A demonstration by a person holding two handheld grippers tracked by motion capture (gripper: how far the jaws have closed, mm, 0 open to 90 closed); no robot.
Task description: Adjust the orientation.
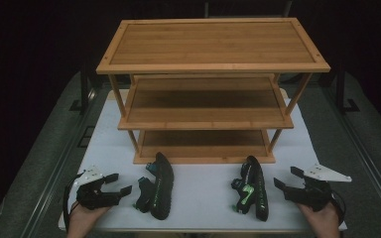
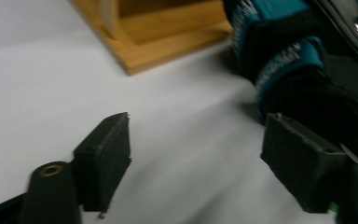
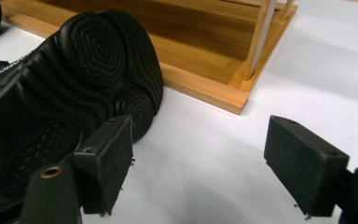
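From the high view, there are two sandals, one three-tier wooden rack (image 1: 213,116) and two grippers on a white table (image 1: 203,198). The left sandal (image 1: 158,187) with teal straps and the right sandal (image 1: 252,188) with green straps both lie on edge just in front of the rack's bottom shelf, well apart, with bare tabletop between them. The left gripper (image 1: 119,184) sits just beside the left sandal, jaws apart with nothing between them; the right gripper (image 1: 288,177) sits just beside the right sandal, jaws also spread and empty.

The left gripper view adds the teal strap lettering of the left sandal (image 2: 307,79) close by the right-hand jaw, and the rack's base corner (image 2: 158,46).

The right gripper view shows the right sandal's ridged sole (image 3: 70,88) next to the left-hand jaw, with open table up to the rack's base edge (image 3: 214,93).
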